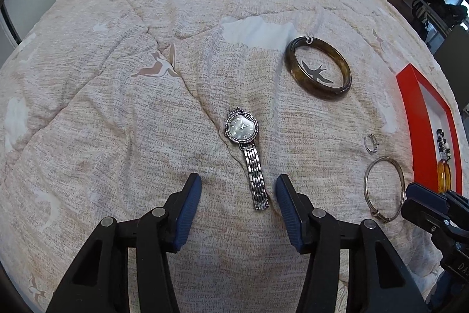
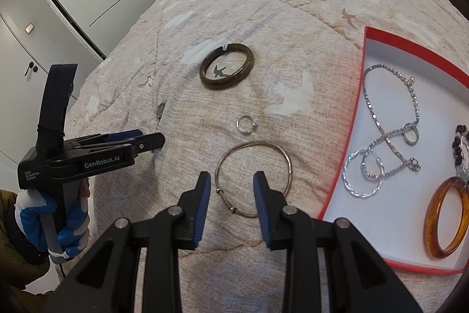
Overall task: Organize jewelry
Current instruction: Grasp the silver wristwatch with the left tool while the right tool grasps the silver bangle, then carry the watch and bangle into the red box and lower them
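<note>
the silver watch (image 1: 245,150) lies flat on the bedspread (image 1: 117,107), long axis pointing from the left gripper (image 1: 238,189) toward the dark bangle (image 1: 318,68), face at the far end. the left gripper's jaws stand apart around the strap's near end, untouching. the right gripper (image 2: 232,187), half-open and empty, hangs over the thin silver bangle (image 2: 253,179), on the watch's right.

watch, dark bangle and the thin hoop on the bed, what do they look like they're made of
Watch: polished silver-toned metal, going by its shiny linked band; small stones seem to rim the face.
Dark bangle: glossy brown-olive, mottled and thick; stone, glass or resin, can't tell.
Thin hoop: dull silver-grey metal wire.
</note>
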`<state>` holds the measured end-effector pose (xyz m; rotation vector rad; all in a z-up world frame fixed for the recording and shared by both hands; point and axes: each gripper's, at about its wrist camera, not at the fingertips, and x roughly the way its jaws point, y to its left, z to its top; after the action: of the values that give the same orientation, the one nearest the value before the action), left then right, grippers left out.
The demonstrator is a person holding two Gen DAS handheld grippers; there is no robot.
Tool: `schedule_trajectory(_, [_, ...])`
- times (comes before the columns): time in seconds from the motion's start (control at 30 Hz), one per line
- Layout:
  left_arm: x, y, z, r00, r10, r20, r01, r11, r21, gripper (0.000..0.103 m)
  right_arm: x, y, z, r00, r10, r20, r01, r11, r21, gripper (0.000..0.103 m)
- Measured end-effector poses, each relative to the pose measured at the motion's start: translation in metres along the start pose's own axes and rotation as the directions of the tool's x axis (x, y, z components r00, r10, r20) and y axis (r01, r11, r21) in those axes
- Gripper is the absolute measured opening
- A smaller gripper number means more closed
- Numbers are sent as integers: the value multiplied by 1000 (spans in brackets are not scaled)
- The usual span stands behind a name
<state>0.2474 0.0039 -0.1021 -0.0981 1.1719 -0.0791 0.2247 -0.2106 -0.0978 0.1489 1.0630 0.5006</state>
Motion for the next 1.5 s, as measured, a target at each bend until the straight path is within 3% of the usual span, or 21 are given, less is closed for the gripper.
schedule_trajectory(0.43, [12,1,8,1000,-21,-16,21,1000,-5,44,13,14,-4,999,35,-42,-37,999,-32,29])
schedule_trajectory(0.83, [24,7,10,996,-80,-36,79,996,-31,37,43,18,-9,993,-9,-122,0,997,-73,29])
schedule_trajectory(1.0, [28,7,15,995,-95,-43,94,995,-35,26,50,18,-9,991,-7,-132,-4,996,-84,28])
schedule_trajectory(1.17, [24,3,14,994,-103,-39,103,995,-8,15,55,18,-11,987,42,-155,-52,997,-63,12])
schedule_trajectory(1.5, [2,10,4,990,-142,-20,142,990,10,10,50,29,-28,978,108,-181,-117,992,-39,6])
